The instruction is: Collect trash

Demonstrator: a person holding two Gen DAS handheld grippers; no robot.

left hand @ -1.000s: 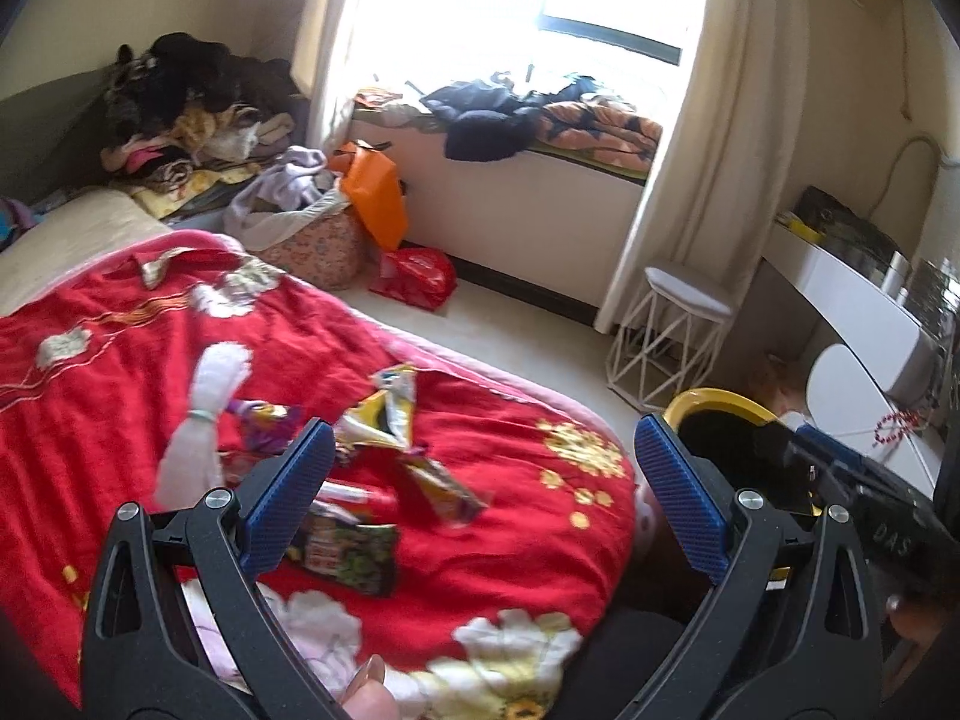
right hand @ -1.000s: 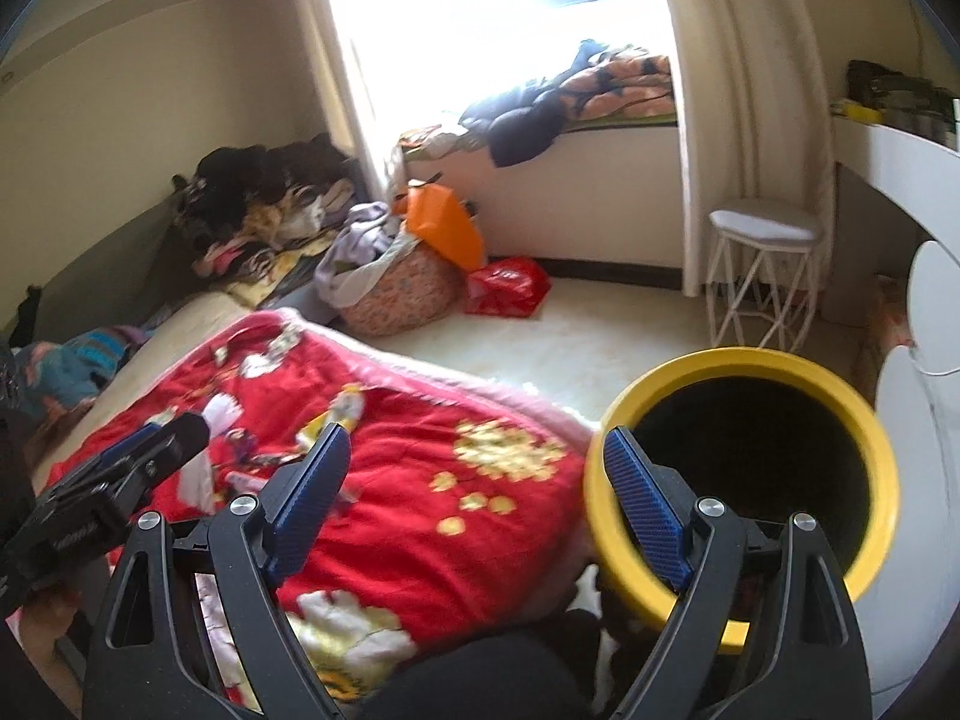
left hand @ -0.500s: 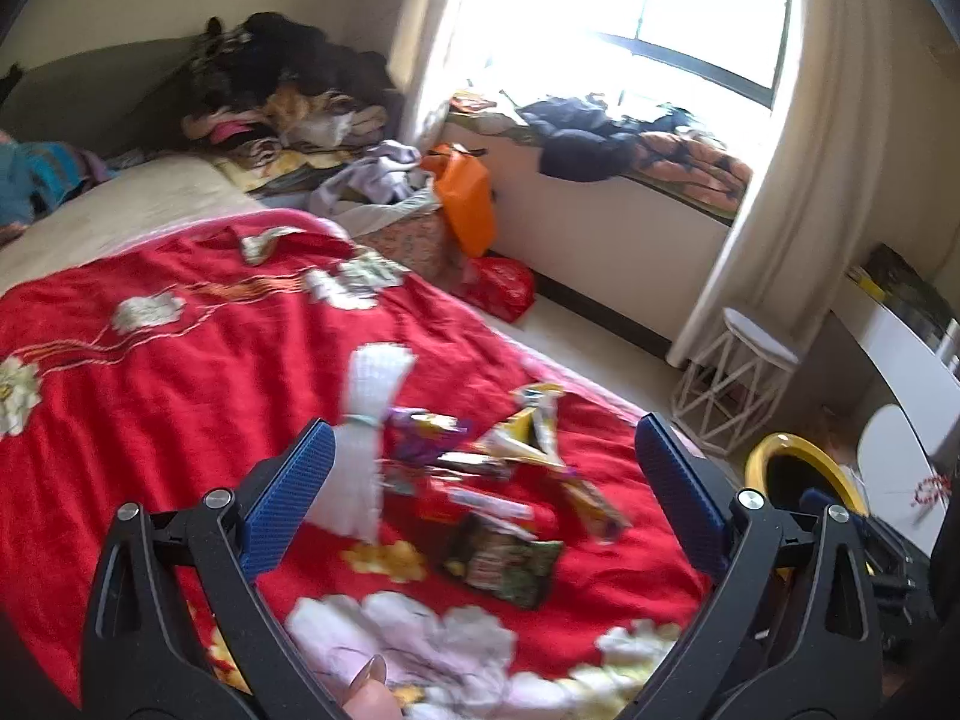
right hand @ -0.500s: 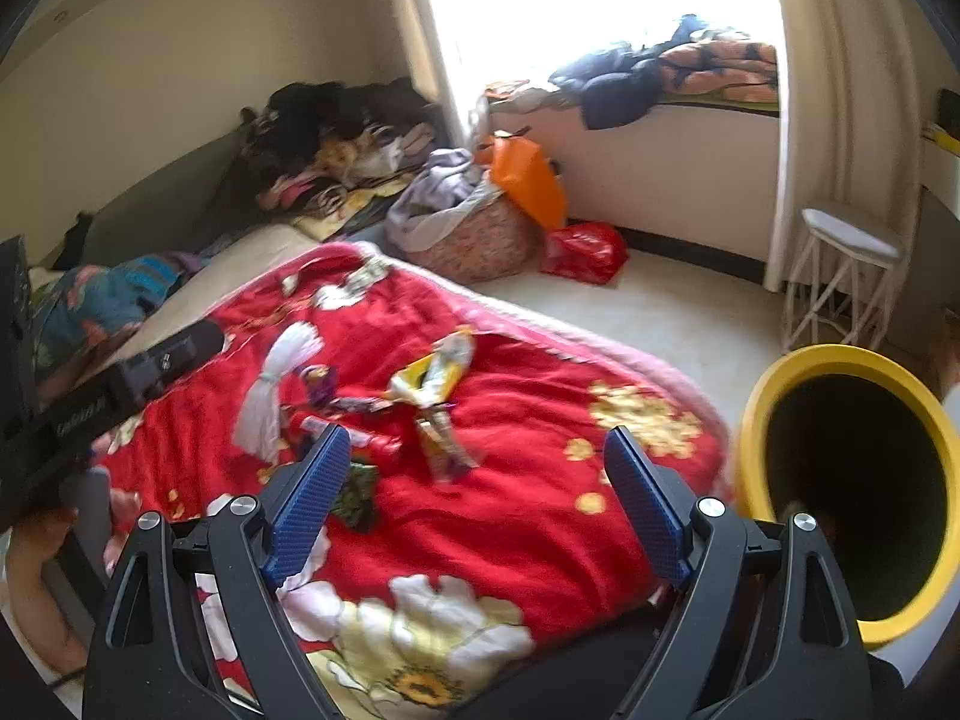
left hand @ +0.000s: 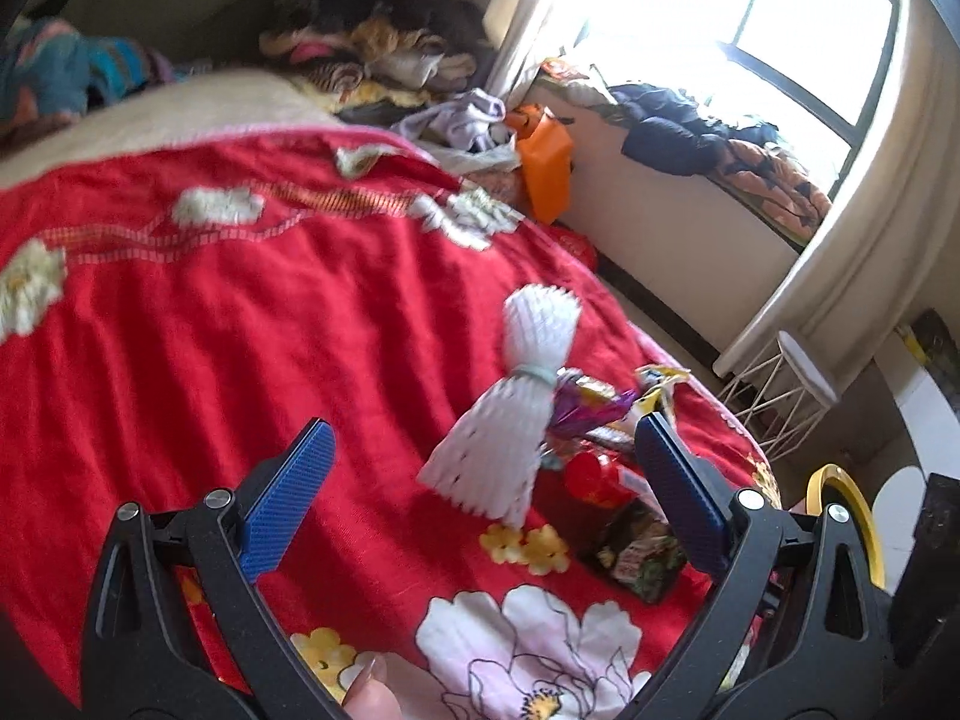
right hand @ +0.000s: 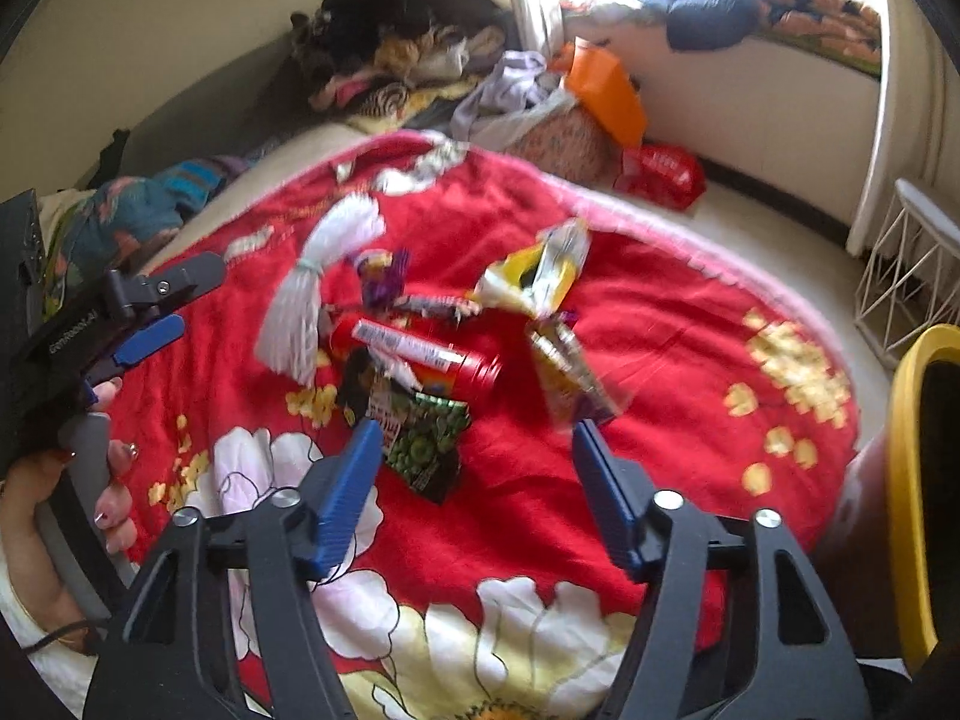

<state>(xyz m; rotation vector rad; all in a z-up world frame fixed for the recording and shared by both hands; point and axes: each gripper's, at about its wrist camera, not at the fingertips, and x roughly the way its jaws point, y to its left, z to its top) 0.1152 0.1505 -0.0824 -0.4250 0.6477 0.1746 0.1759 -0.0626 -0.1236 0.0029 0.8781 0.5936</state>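
Observation:
A heap of trash lies on the red flowered blanket (right hand: 648, 324): a white foam net bundle (right hand: 312, 300), a red can (right hand: 420, 354), a dark green wrapper (right hand: 420, 444), a yellow wrapper (right hand: 534, 276) and a purple wrapper (right hand: 384, 276). My right gripper (right hand: 480, 480) hovers just short of the green wrapper, its jaws closing with nothing between the pads. My left gripper (left hand: 480, 480) is open and empty, with the foam net (left hand: 510, 420), the can (left hand: 591, 477) and the green wrapper (left hand: 636, 552) ahead of it. It also shows at the left as the left gripper (right hand: 180, 306), held by a hand.
A yellow-rimmed black bin (right hand: 918, 480) stands off the bed's right edge. A white wire stool (left hand: 786, 378) and curtain are beyond it. Piled clothes (left hand: 372, 42), an orange bag (right hand: 606, 90) and a red bag (right hand: 660, 174) sit near the window wall.
Both views have swung away from the bin and dropped toward the trash heap, which now looks larger and closer. The right jaws stand narrower than before.

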